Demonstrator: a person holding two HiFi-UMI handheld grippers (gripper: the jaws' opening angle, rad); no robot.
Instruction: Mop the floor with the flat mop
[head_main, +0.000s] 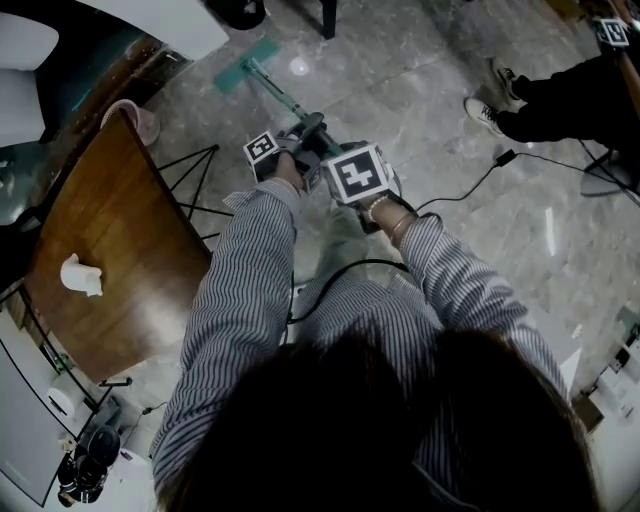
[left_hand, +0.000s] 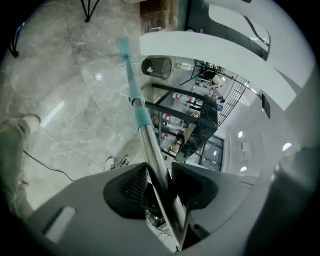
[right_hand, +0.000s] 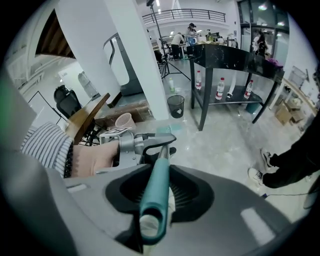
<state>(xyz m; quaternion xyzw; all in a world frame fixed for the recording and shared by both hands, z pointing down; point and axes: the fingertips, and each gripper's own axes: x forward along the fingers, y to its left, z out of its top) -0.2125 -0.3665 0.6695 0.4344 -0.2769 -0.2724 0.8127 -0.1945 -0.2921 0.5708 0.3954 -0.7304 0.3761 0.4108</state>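
Note:
The flat mop has a teal head (head_main: 245, 65) lying on the grey marble floor ahead of me; the same head (left_hand: 123, 50) shows far off in the left gripper view. Its pole (head_main: 285, 98) slants back to my hands. My left gripper (head_main: 303, 137) is shut on the metal pole (left_hand: 150, 145), just below a teal sleeve. My right gripper (head_main: 335, 172) sits right behind it, shut on the teal handle end (right_hand: 156, 187). In the right gripper view the left gripper (right_hand: 137, 145) shows just ahead along the pole.
A wooden table (head_main: 110, 250) with a white crumpled tissue (head_main: 82, 275) stands at my left, black tripod legs (head_main: 195, 185) beside it. A pink bin (head_main: 135, 118) is behind it. Another person's shoes (head_main: 490, 105) and a floor cable (head_main: 470, 190) are at the right. A black shelf with bottles (right_hand: 235, 62) stands ahead.

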